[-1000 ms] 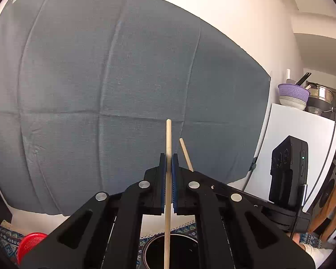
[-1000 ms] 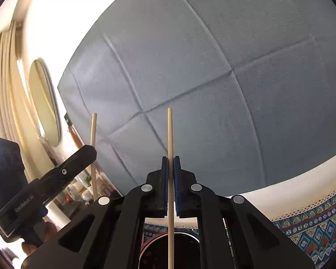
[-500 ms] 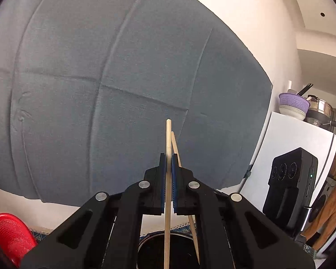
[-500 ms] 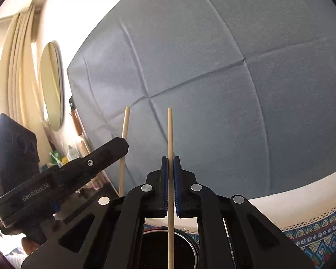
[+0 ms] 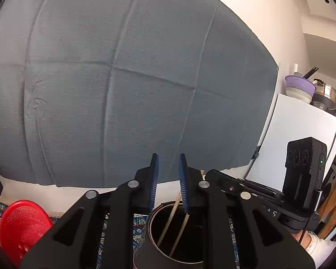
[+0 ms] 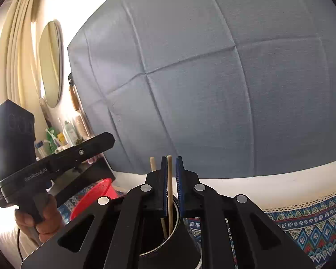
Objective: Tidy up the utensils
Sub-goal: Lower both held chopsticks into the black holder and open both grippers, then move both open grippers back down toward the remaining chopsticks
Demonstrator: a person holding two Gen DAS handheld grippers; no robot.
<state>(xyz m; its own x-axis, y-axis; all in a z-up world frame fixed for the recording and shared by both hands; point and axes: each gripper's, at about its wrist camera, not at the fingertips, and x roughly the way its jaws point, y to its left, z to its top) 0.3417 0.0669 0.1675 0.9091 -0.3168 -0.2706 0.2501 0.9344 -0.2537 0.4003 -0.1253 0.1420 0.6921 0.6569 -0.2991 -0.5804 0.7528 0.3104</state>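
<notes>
Two chopsticks (image 5: pixel 175 228) stand near-upright, tips down, in the black cup (image 5: pixel 150 235) at lower centre, both released: only the right view shows their tops level with the parted right gripper (image 6: pixel 170 179), while the left gripper (image 5: pixel 168 179), also spread, frames a red strainer (image 5: pixel 22 226) lower left.

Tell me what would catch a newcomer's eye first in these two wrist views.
The big creased grey-blue cloth hanging on the wall fills most of both views. Below it, both open grippers, left gripper and right gripper, hang over a dark round holder with two wooden chopsticks standing in it. A bright red strainer sits at the lower left of the left view.
</notes>
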